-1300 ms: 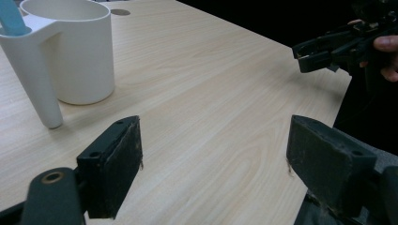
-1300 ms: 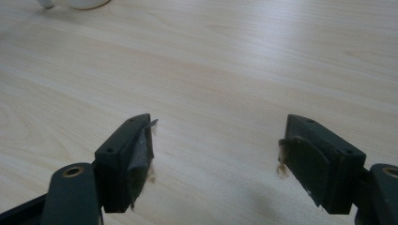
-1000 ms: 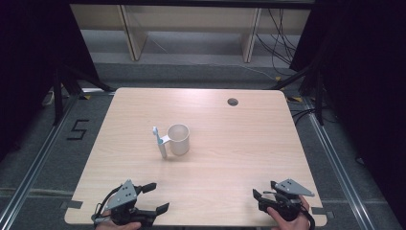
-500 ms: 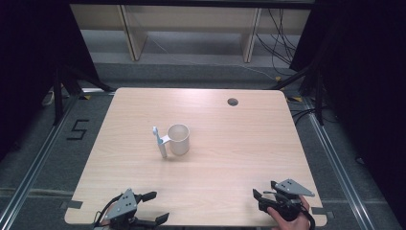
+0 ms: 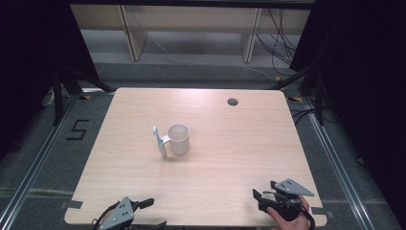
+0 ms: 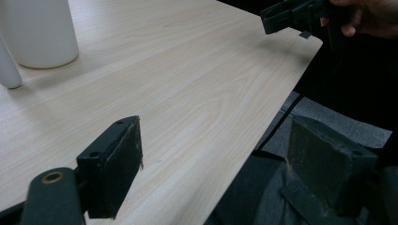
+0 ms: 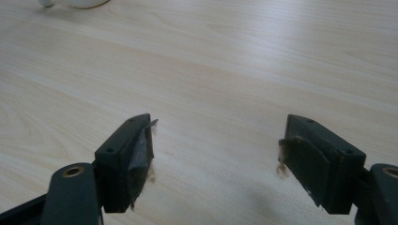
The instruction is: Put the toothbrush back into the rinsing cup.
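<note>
White mug (image 5: 179, 139) upright near centre of desk (image 5: 230, 158), slightly left of middle, open top, looks empty. Toothbrush (image 5: 160, 142) w/ white handle & blue-ish head stands just left of mug, leaning vs its handle side, head up. In left tool view mug (image 6: 40, 30) at top left, brush base (image 6: 8, 70) touching desk beside it.
</note>
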The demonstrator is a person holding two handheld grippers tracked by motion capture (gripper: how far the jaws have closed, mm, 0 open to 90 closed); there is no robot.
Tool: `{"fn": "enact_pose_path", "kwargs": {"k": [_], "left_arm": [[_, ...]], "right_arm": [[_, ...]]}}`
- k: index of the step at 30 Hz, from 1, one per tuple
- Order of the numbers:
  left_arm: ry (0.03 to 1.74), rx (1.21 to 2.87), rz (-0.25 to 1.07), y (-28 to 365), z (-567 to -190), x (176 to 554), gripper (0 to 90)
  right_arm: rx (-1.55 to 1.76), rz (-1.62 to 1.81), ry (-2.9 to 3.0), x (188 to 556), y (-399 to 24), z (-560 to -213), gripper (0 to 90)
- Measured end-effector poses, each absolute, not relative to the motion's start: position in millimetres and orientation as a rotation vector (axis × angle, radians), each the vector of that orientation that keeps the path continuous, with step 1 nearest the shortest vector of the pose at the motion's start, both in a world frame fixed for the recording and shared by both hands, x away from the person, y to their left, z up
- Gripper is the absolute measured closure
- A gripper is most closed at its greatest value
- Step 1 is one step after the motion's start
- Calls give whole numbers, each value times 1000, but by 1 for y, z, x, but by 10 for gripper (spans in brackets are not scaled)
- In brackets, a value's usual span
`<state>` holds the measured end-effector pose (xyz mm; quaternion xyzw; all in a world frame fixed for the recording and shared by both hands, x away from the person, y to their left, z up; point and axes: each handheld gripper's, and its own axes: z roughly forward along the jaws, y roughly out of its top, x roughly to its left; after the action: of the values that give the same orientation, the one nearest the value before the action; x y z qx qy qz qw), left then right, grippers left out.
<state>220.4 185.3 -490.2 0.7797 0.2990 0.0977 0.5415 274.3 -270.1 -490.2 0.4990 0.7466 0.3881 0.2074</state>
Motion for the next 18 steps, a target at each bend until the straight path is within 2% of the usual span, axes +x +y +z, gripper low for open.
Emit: {"fn": "enact_pose_path", "kwargs": {"k": [18], "left_arm": [[710, 1879, 251, 191, -493, 210, 181]], "right_arm": [[1378, 1068, 2081, 274, -268, -490, 255]]}}
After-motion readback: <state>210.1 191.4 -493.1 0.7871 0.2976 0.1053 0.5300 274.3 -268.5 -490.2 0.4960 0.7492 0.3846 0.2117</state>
